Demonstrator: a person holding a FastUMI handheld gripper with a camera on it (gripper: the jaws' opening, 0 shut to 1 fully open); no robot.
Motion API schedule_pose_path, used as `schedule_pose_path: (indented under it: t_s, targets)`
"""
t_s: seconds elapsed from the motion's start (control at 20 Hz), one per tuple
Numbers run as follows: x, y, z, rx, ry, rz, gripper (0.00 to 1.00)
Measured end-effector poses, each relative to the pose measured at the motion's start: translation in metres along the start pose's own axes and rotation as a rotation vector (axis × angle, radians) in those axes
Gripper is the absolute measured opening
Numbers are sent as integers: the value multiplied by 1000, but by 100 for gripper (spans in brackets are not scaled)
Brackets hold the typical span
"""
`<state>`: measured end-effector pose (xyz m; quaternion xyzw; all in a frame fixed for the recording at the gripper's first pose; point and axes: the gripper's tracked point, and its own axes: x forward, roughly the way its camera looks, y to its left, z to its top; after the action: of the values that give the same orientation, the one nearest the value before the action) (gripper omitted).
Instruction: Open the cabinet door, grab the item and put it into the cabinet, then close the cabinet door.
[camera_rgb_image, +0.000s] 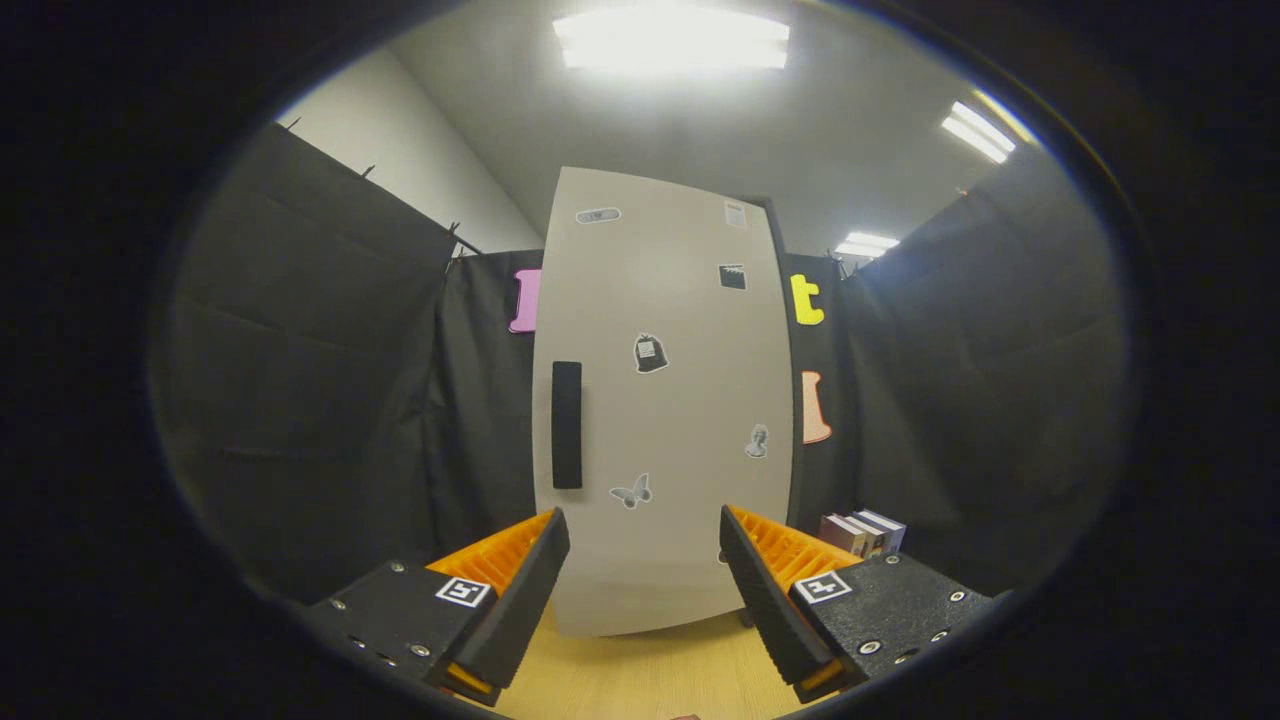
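Claw (645, 560) apart, empty, low centre; door (665, 400) closed; aim left for the handle (567, 425), grip squarely, pull.

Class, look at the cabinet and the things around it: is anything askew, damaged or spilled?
Nothing stands out. The cabinet door is shut, its handle upright, stickers intact. The books stand tidily beside it. The gripper is open, holding nothing.

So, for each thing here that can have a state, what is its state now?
cabinet door: closed, flat toward the gripper.
handle: untouched, beyond the fingers.
gripper: open, nothing between its fingers.
books: standing upright beside the cabinet.
ceiling lights: on.
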<state>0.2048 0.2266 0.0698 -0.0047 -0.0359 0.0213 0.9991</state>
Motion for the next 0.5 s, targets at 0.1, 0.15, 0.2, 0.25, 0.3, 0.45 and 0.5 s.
schedule_pose_path:
  t_s: [0.1, 0.15, 0.2, 0.25, 0.3, 0.45, 0.5]
  targets:
    - [-15, -9, -4, 12, 8, -14, 94]
    - [-19, -12, -6, 13, 15, -21, 94]
    - [-25, -17, -10, 12, 20, -32, 94]
    - [-29, -20, -12, 12, 26, -40, 94]
    - [-33, -22, -14, 17, 29, -47, 94]
    - [-39, -26, -14, 26, 26, -61, 94]
    - [-41, -26, -14, 28, 24, -63, 94]
